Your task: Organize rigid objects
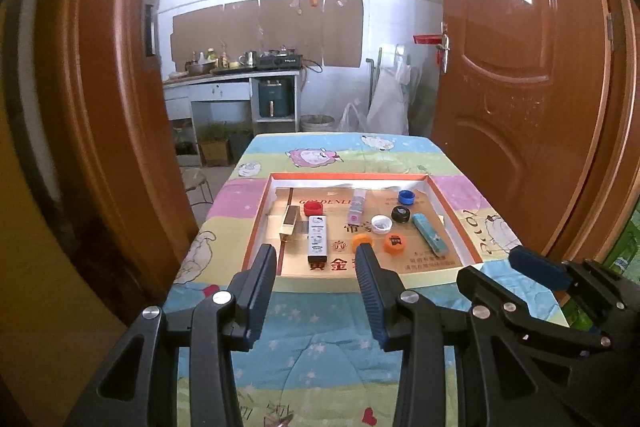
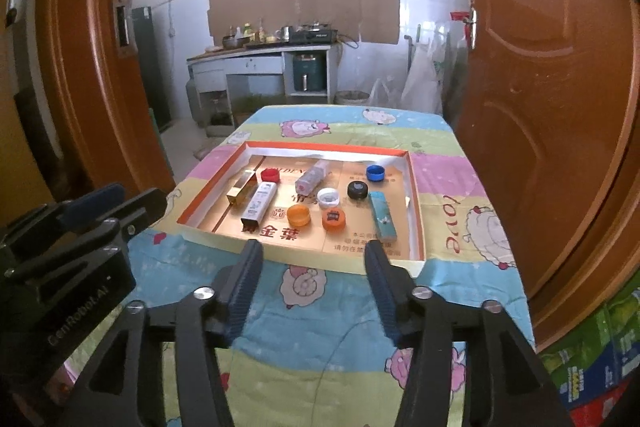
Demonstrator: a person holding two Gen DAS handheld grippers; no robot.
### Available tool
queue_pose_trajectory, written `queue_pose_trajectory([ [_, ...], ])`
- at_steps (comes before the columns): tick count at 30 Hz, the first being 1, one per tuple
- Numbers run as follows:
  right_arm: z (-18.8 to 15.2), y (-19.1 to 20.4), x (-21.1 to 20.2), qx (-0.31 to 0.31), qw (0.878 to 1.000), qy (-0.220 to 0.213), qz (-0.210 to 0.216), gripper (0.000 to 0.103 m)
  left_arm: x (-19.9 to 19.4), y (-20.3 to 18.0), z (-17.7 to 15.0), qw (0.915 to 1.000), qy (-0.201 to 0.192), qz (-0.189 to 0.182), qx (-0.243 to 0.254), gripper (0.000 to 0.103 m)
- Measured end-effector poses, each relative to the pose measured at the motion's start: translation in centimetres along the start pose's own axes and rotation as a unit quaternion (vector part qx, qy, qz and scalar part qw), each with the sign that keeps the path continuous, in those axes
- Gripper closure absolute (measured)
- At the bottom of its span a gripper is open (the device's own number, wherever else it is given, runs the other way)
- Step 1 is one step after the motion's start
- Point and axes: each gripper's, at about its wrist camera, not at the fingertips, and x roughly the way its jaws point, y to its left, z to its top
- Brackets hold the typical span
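Left gripper [image 1: 316, 253] spread, empty, above the near edge of the tray [image 1: 344, 176]. Right gripper [image 2: 312, 251] likewise spread, empty, over the tray's near edge. Inside the tray: red cap [image 2: 270, 174] toward the far left corner, blue cap [image 2: 376, 172] toward the far right, two orange caps [image 2: 299, 215] nearer, teal box [image 2: 382, 215] along the right wall. Tray on a patterned cloth [image 2: 320, 331].

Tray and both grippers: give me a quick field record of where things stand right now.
tray: shallow, orange-rimmed, on the patterned cloth
bottle caps: six, loose inside
caps named: red cap, blue cap, black cap
small boxes: four, lying flat
left gripper: jaws open, empty
right gripper: jaws open, empty
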Motion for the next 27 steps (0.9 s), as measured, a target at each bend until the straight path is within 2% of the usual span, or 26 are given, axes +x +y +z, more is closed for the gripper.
queue_pose_trajectory([
  [7,-0.7,1.2,-2.7,-0.006,1.0,-0.016,-0.009,0.045,-2.8,0.6,-0.8,0.9999,-0.015,0.003,-0.004,0.062],
  [11,-1.1,1.6,-3.8,-0.004,1.0,-0.02,-0.012,0.032,-4.2,0.9,-1.3,0.9997,-0.022,0.009,-0.003,0.062],
  [14,-1.5,1.7,-4.6,0.002,0.999,-0.028,-0.015,0.03,-4.9,1.0,-1.7,0.9997,-0.023,0.013,-0.001,0.062],
  [27,-3.0,2.0,-6.7,0.013,0.999,-0.035,-0.031,0.029,-7.6,1.3,-3.1,0.9991,-0.036,0.021,-0.003,0.062],
])
